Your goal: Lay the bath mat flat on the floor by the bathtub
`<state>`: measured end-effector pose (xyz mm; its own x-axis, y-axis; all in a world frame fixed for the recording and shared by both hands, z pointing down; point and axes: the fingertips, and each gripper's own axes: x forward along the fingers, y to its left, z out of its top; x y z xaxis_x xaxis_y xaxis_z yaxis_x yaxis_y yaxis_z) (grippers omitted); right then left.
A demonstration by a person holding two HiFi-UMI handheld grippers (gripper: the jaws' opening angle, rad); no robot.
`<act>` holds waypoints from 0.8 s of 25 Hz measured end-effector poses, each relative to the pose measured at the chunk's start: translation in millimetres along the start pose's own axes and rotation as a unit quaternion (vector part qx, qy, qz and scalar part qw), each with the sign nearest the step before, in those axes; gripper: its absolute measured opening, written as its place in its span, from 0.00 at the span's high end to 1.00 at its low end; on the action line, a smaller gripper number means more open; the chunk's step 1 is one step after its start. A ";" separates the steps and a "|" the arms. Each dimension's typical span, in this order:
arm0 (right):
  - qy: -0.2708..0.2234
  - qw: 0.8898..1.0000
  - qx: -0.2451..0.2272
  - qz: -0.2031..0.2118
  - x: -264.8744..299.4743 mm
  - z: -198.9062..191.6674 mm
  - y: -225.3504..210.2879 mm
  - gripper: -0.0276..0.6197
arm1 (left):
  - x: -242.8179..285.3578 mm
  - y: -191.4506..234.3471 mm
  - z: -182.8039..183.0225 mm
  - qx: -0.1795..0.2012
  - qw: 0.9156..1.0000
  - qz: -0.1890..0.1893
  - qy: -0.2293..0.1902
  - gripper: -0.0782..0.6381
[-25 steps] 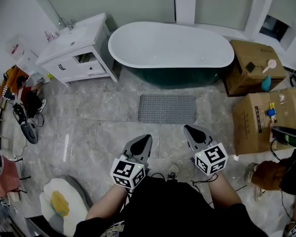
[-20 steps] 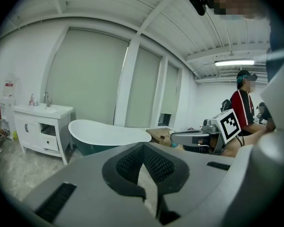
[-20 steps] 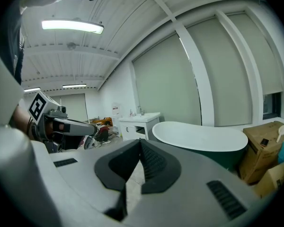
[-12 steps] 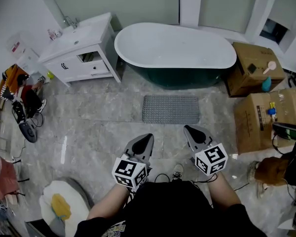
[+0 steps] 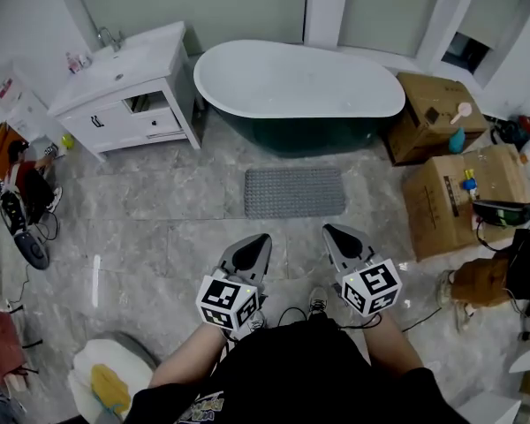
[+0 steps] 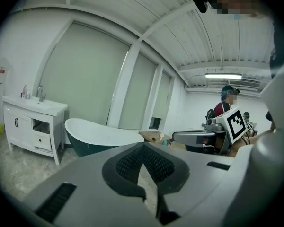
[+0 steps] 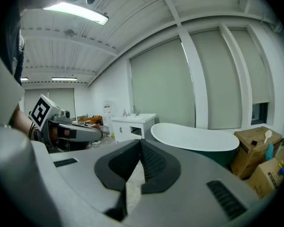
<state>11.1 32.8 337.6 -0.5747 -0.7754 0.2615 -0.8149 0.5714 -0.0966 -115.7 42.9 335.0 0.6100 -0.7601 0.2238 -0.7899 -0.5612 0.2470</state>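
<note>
A grey bath mat (image 5: 294, 193) lies flat on the marble floor, right in front of the white, dark-based bathtub (image 5: 299, 80). My left gripper (image 5: 259, 245) and right gripper (image 5: 333, 235) hover side by side well short of the mat, near my body, both shut and holding nothing. In the left gripper view the left gripper (image 6: 141, 148) points at the bathtub (image 6: 98, 132), its tips touching. In the right gripper view the right gripper (image 7: 140, 144) also points toward the bathtub (image 7: 195, 138), tips together. The mat is hidden in both gripper views.
A white vanity with sink (image 5: 124, 89) stands left of the tub. Cardboard boxes (image 5: 449, 200) sit right of it. Clothes and shoes (image 5: 22, 203) lie at the far left, a white stool with a yellow cloth (image 5: 102, 381) lower left. A cable (image 5: 291, 312) trails by my feet.
The head view has shifted slightly, so tub, mat and vanity sit a bit further left and up. Both grippers keep the same shut pose near my body.
</note>
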 end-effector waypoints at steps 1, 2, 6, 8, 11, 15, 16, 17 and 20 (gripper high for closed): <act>0.000 1.000 -0.003 -0.003 0.6 1.0 5.8 0.93 | -3.9 2.1 -0.5 -0.001 1.000 -0.004 -0.001 0.87; 0.000 1.000 -0.004 -0.007 0.4 1.8 10.6 0.93 | -7.0 3.0 -1.6 -0.002 1.000 -0.008 -0.001 0.87; -0.003 1.000 -0.004 -0.021 -1.3 3.1 29.9 0.93 | -21.7 8.0 -3.4 0.002 1.000 -0.026 0.000 0.87; -0.003 1.000 -0.003 -0.026 1.2 1.9 39.1 0.93 | -29.2 14.3 -3.1 0.003 1.000 -0.031 0.000 0.87; -0.002 0.999 0.005 -0.037 3.7 -3.7 48.7 0.93 | -37.0 20.6 -5.1 0.005 0.999 -0.039 0.001 0.87; -0.003 0.999 0.014 -0.049 6.8 -9.7 62.6 0.93 | -46.7 28.3 -7.4 0.007 0.999 -0.052 0.005 0.87; -0.003 0.999 0.015 -0.051 7.5 -10.9 65.1 0.93 | -47.7 30.4 -8.2 0.008 0.998 -0.054 0.005 0.87; -0.002 0.998 0.016 -0.053 8.0 -12.8 67.1 0.93 | -48.2 32.3 -9.4 0.008 0.998 -0.056 0.006 0.87; 0.004 0.998 0.019 -0.055 7.6 -20.4 72.0 0.93 | -49.9 35.8 -13.4 0.005 0.998 -0.058 0.008 0.87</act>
<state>-50.5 73.5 352.2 -0.4814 -0.8305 0.2801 -0.8753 0.4724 -0.1036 -173.5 65.2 345.3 0.6979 -0.6850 0.2088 -0.7147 -0.6479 0.2635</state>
